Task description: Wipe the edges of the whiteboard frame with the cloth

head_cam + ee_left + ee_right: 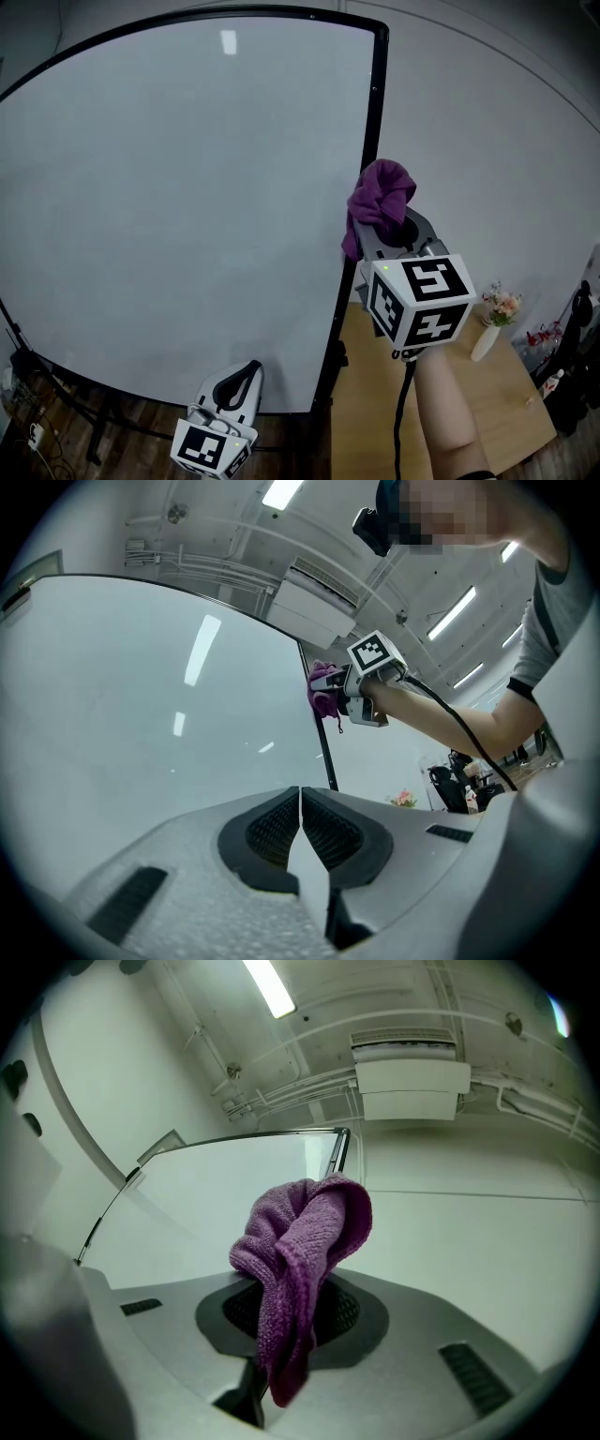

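Two grippers in play. Right gripper (291,1326) is clamped on the purple cloth (302,1241): a bunched wad sticks out past the jaws and one tail hangs loose below. Wad sits at the whiteboard frame (367,159), right-hand vertical edge, about mid-height. Looks pressed to it, but no view confirms contact. Left gripper (300,810) has jaws pinched together on nothing, held low near the bottom edge, well apart from the cloth. Whiteboard (169,206) face looks clean.

Risks:
- Pinch holds only a small part of the cloth, so drag along the frame could tug it free.
- Wad could slip off the narrow edge onto the board face.
- Too much push and the hard jaw tips hit the frame.
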A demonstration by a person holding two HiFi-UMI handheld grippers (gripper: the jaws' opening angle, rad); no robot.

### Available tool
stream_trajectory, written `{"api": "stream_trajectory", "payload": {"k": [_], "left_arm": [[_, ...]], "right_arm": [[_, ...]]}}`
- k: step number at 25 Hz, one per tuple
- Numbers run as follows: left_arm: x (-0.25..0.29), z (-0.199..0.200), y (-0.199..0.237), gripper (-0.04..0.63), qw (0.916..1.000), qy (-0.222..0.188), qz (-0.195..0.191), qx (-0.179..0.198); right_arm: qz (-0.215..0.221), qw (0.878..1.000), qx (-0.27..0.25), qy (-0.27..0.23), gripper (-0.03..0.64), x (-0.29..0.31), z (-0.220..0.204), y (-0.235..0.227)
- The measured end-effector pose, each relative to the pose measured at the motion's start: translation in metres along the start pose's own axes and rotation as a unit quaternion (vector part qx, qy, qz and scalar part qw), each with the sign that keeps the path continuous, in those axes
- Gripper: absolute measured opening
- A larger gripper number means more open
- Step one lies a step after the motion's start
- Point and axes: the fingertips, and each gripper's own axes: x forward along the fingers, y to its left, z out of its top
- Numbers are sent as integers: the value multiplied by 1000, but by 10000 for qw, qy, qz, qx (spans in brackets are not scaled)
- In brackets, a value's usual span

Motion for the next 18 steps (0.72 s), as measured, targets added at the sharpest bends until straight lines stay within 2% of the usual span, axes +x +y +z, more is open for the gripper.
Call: {"api": "stream_trajectory", "payload": {"k": [18], "left_arm": [[-15,-1,-4,17,9999,-112,35,74]], "right_arm": [[24,9990,189,397,81,-17,-49,15]]}}
